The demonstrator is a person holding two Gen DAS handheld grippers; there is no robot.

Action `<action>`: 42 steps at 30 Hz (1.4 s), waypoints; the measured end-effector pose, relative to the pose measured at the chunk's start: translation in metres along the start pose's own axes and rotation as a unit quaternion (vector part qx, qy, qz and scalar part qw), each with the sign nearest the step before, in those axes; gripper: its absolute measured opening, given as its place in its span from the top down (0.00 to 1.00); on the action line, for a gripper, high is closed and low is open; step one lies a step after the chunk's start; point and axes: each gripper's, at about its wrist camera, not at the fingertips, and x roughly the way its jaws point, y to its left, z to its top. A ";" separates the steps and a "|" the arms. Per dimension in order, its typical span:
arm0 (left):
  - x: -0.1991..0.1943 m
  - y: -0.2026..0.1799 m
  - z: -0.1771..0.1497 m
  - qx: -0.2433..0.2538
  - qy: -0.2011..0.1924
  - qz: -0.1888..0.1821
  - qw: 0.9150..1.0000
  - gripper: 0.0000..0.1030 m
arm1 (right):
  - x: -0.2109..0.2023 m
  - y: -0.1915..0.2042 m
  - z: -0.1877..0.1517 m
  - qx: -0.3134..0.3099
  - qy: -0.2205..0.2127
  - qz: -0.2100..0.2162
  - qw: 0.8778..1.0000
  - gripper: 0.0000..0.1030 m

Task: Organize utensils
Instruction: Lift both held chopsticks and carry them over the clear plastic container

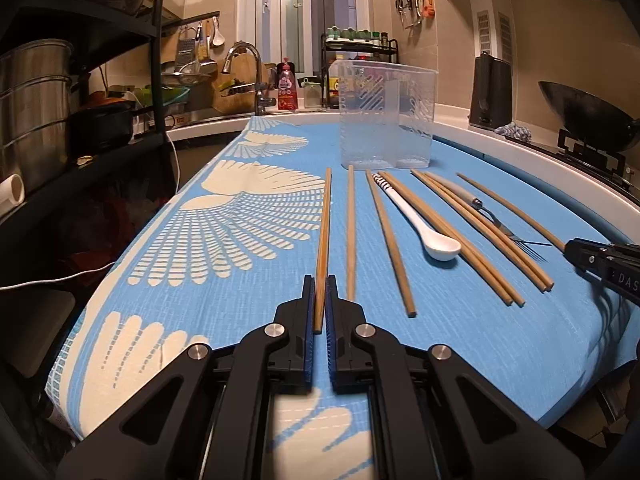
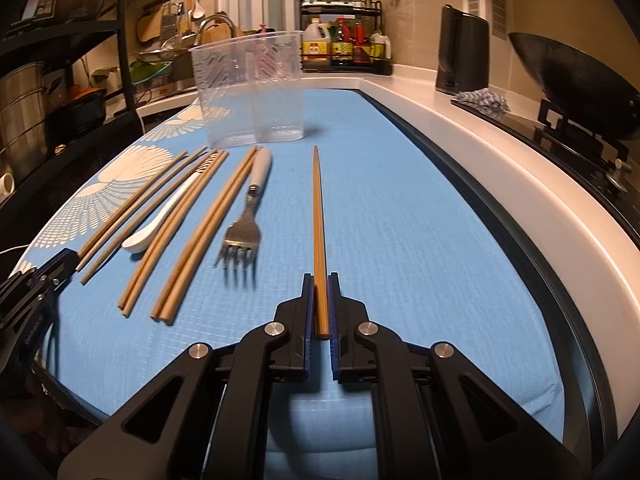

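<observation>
While a row of utensils lies spread lengthwise on the blue patterned cloth [image 1: 460,344] covering the table, two of the chopsticks are gripped at their near ends. The leftmost chopstick [image 1: 323,236] is clamped between the blue pads of the left hand-held gripper [image 1: 320,300], whose jaws are closed on it, the stick running away from the camera. The rightmost chopstick [image 2: 318,220], set well apart from the others, is pinched in the same way by the right hand-held gripper [image 2: 321,300], its jaws drawn in tight against the wood. Between these two, several more loose chopsticks [image 1: 390,240] are seen lying roughly parallel, some in pairs. Among them a white ceramic spoon [image 1: 424,224] is laid bowl toward the camera, and a metal fork [image 2: 242,236] with a pale handle rests tines forward just beside a pair of sticks. Beyond the far ends of the utensils, a clear plastic container [image 1: 386,116] stands upright on the cloth. Farther off, a sink tap [image 1: 250,68], a rack of bottles [image 2: 344,40] and a dark wok [image 2: 576,84] on the stove are visible.
</observation>
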 end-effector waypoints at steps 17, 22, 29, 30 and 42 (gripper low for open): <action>0.000 0.005 -0.001 -0.003 -0.004 -0.008 1.000 0.95 | 0.002 -0.003 0.001 -0.002 -0.002 0.011 1.000 0.93; -0.008 0.006 0.007 -0.003 -0.014 -0.005 1.000 0.95 | -0.012 -0.003 0.010 -0.009 -0.019 0.006 1.000 0.93; -0.036 0.003 0.029 0.005 -0.059 -0.009 0.998 0.95 | -0.039 -0.001 0.032 -0.025 -0.055 0.005 0.998 0.93; -0.039 0.003 0.033 0.005 -0.064 -0.010 0.998 0.95 | -0.043 0.000 0.035 -0.029 -0.060 0.004 0.998 0.94; -0.058 0.008 0.074 0.002 -0.103 -0.015 0.995 0.95 | -0.071 0.002 0.085 -0.043 -0.101 0.017 0.994 0.94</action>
